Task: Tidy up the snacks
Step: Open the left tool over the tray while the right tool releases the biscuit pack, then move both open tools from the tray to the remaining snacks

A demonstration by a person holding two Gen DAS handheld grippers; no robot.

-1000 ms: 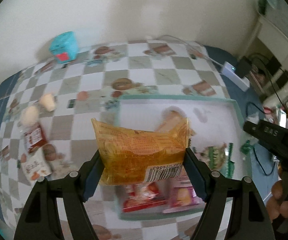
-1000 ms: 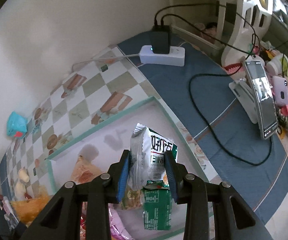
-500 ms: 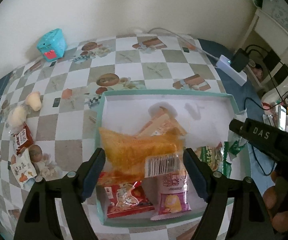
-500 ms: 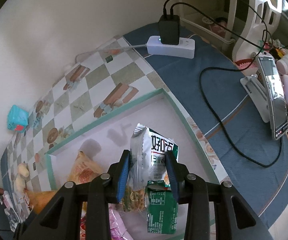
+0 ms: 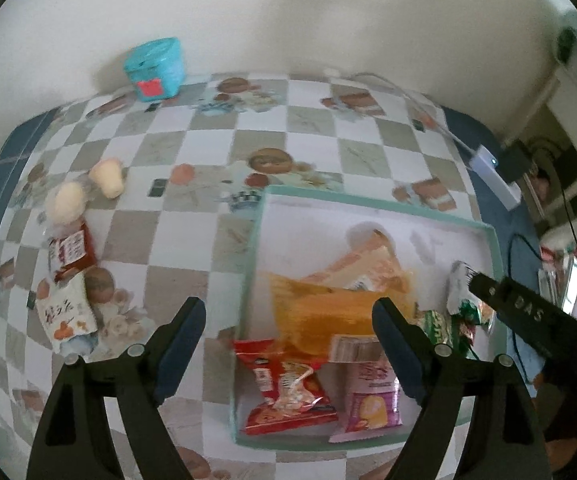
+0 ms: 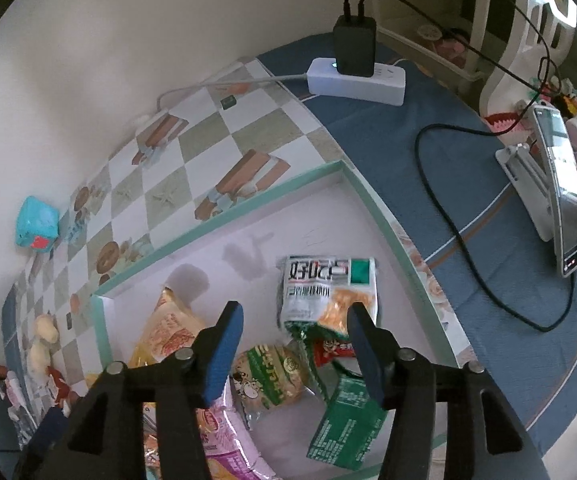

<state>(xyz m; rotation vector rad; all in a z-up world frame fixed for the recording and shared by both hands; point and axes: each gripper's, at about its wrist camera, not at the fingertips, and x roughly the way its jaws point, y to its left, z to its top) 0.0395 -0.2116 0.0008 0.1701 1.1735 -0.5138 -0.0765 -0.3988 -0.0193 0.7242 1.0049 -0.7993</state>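
Orange and crinkled, the snack bag (image 5: pixel 340 312) lies inside the shallow teal-rimmed tray (image 5: pixel 368 200), resting on another pale orange packet (image 5: pixel 372 260) and just above a red packet (image 5: pixel 288 392) and a pink packet (image 5: pixel 372 404). Over it hangs the left tool (image 5: pixel 288 328), its jaws spread wide and released; they have just been opening, and nothing is pressed between them, the left pad over the checked tabletop (image 5: pixel 192 168) outside the tray and the right pad over the bag's right end. Off to the left on the tabletop sit a white packet (image 5: pixel 64 316), a dark red packet (image 5: pixel 70 252) and two pale round buns (image 5: pixel 84 192), with a turquoise box (image 5: pixel 156 68) by the wall. In the right wrist view the right tool (image 6: pixel 294 328) is also let go, its jaws about half apart and just opened further; the white and green packet (image 6: pixel 328 292) lies flat on the tray floor (image 6: pixel 248 236) between and beyond the pads, free of the left pad, while whether the right pad brushes its edge cannot be told. Nearer that tool lie a round green packet (image 6: pixel 272 372) and a green carton (image 6: pixel 344 428). A white power strip (image 6: pixel 356 80) with a black charger sits on the blue cloth past the tray
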